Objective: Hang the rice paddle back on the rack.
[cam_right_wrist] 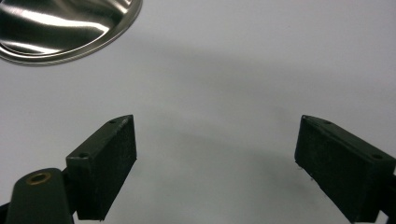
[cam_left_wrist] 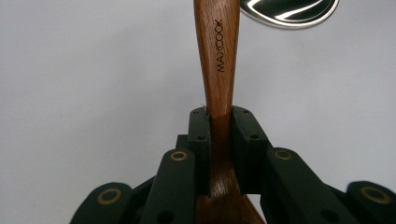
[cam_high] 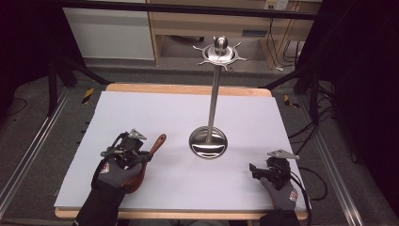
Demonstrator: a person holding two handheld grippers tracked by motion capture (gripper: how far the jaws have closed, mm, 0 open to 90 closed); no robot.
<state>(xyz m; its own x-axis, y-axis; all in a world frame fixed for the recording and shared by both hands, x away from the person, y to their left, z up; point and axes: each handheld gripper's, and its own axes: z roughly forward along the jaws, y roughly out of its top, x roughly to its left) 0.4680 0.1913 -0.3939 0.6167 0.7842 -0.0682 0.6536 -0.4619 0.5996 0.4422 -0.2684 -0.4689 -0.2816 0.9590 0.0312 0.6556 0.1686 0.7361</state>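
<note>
Left gripper (cam_left_wrist: 219,140): jaws clamped on brown wooden spoon (cam_left_wrist: 217,60), handle projecting forward. Right gripper (cam_right_wrist: 215,158): low over white table (cam_right_wrist: 224,70), jaws wide apart.

place: lab | signs: black curtains (cam_high: 362,70), floor rails (cam_high: 28,150), cables (cam_high: 306,132), white-covered table (cam_high: 141,108)

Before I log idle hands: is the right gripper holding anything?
No, the right gripper stands open, its jaws wide apart over bare white table, with nothing between them.

Reddish-brown wooden spoon (cam_left_wrist: 217,56), shiny silver stand (cam_high: 208,141), white table cover (cam_high: 141,113), black claws.
</note>
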